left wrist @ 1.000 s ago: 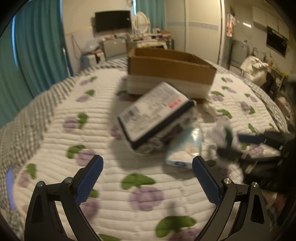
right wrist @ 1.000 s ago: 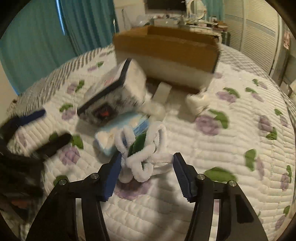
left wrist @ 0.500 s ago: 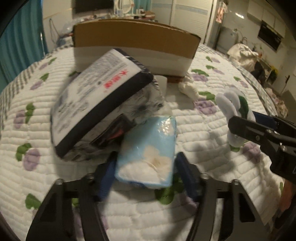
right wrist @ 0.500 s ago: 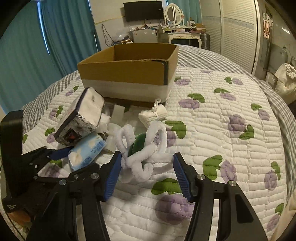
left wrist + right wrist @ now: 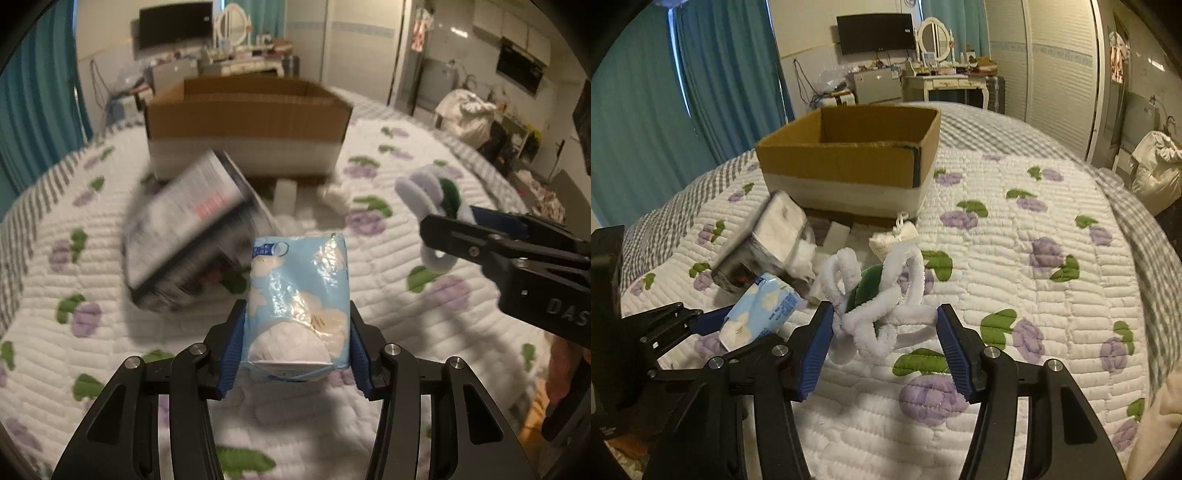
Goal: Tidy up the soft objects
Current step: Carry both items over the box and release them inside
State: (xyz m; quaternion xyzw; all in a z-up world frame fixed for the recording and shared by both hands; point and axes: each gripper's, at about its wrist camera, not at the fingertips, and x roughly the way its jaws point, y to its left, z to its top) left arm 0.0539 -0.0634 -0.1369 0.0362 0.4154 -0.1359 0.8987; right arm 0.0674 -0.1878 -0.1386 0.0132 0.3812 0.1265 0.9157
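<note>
My left gripper [image 5: 295, 347] is shut on a light blue tissue pack [image 5: 297, 302] and holds it above the quilt; the pack also shows in the right wrist view [image 5: 761, 314]. My right gripper [image 5: 884, 338] is shut on a white fuzzy wire flower with a green centre [image 5: 879, 291], which also shows in the left wrist view [image 5: 428, 199]. An open cardboard box [image 5: 849, 158] stands farther back on the bed. A large dark-edged tissue package [image 5: 192, 232] lies tilted in front of it.
A quilted bedspread [image 5: 1034, 277] with purple flowers covers the bed. A small white knitted item [image 5: 894, 236] and white foam pieces [image 5: 836, 234] lie near the box front. Teal curtains, a dresser and a TV stand behind.
My left gripper closed on the blue tissue pack and lifted it off the quilt. My right gripper rose, still holding the white flower.
</note>
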